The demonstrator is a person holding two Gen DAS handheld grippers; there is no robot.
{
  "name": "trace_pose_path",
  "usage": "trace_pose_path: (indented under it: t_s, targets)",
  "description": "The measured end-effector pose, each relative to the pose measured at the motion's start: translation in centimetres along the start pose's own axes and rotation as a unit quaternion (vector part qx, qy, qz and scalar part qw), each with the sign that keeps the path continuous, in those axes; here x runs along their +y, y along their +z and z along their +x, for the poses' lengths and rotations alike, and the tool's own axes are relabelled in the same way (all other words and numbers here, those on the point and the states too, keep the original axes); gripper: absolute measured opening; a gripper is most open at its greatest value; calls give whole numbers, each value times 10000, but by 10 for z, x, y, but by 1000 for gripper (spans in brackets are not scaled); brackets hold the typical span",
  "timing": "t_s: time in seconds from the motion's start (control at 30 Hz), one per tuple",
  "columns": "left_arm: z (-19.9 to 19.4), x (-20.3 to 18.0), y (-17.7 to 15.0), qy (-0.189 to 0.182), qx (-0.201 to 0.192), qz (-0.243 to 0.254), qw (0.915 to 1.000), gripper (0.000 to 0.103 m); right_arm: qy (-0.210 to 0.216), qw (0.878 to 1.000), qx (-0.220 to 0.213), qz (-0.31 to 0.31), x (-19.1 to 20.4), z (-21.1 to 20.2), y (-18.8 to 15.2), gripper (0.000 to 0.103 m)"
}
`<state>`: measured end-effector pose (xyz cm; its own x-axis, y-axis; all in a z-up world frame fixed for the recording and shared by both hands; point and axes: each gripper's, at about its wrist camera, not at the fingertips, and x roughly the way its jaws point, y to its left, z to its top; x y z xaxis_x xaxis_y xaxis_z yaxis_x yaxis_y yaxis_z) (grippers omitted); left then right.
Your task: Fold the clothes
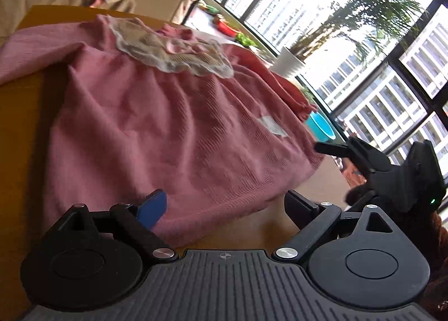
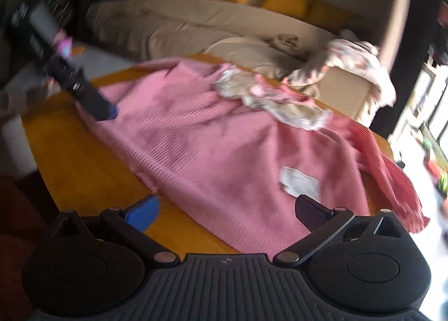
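A pink knitted garment [image 1: 156, 125] with a lace collar [image 1: 173, 52] lies spread flat on the orange table [image 1: 22, 125], hem nearest me. A white label [image 1: 273, 125] lies on its right side. My left gripper [image 1: 226, 209] is open low over the hem's left part, its blue pad above the fabric and nothing gripped. In the right wrist view the garment [image 2: 224, 153] and its label [image 2: 299, 185] are blurred. My right gripper [image 2: 226, 211] is open over the hem's right corner. The left gripper [image 2: 107, 111] shows at the far hem corner.
A sofa [image 2: 196, 21] with a beige cover stands behind the table, and a floral cloth [image 2: 358, 58] is draped over its end. A teal bowl [image 1: 320, 126] and a white planter [image 1: 288, 63] stand by the windows. One sleeve [image 2: 392, 175] hangs over the table's right edge.
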<state>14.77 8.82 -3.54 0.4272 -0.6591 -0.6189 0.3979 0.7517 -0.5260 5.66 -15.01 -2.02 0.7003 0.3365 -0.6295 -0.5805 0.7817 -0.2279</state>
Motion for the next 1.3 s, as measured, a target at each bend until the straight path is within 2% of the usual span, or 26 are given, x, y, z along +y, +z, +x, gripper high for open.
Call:
trace_pose_path:
  t_s: [0.03,0.07,0.17,0.2,0.27,0.3,0.37,0.43,0.47,0.5,0.57,0.6,0.63,0.77,0.83,0.9,1.03,1.17,1.3]
  targets:
    - [2,2,-1,-21,14,-23,10000,96,-168,9997,15,-187,4,6,2,103]
    - [2,3,-1,-30,22,-50,10000,96,-559,9978,-18,-367,6,12,5,103]
    - [-4,8,0,29,18,-145,9999,97,-1877,9816,-340,-13,-16,13,15,103]
    - [-8,10,0,48,-27,-188,9998,97,-1770,9818,-501,464,-31,4,18,103]
    - [-16,15,1,-96,-176,-393,9990,97,-971,9843,-516,1382,-51,4,12,103]
    - [-18,17,2,-228,-270,-551,9979,98,-563,9800,-520,1834,-60,5,9,103]
    - [-16,18,3,-422,-429,-850,9946,98,257,9606,-522,2716,-80,6,4,103]
    - [-10,14,1,-440,-579,-1116,9911,98,1073,9270,-517,3557,-99,7,-2,103]
    - [-7,9,-2,-367,-574,-1112,9915,98,1242,9164,-436,3780,-100,14,-7,103]
    - [-3,4,-5,-267,-551,-1068,9924,99,1299,9124,-335,3866,-98,20,-10,103]
    - [5,-6,-12,-66,-505,-980,9939,102,879,9327,-75,3496,-85,27,-13,103]
    - [6,-13,-15,118,-501,-801,9955,102,465,9531,78,2989,-73,30,-11,103]
    - [6,-19,-17,259,-493,-651,9963,102,126,9682,200,2492,-62,30,-11,103]
    - [11,-38,-22,703,-454,-156,9964,103,-154,9842,332,1731,-44,20,-12,103]
    - [13,-42,-25,800,-441,81,9958,103,36,9819,146,1886,-46,12,-7,103]
    - [12,-45,-29,829,-381,255,9955,103,49,9829,204,1830,-41,13,-3,103]
    - [-4,-34,-37,513,-98,216,9984,103,35,9857,571,1588,-38,28,-4,103]
    - [-14,-27,-42,216,141,148,9996,103,163,9863,630,1518,-44,23,-13,103]
    - [-22,-27,-36,-103,-225,116,9996,103,111,9868,503,1532,-39,18,-19,103]
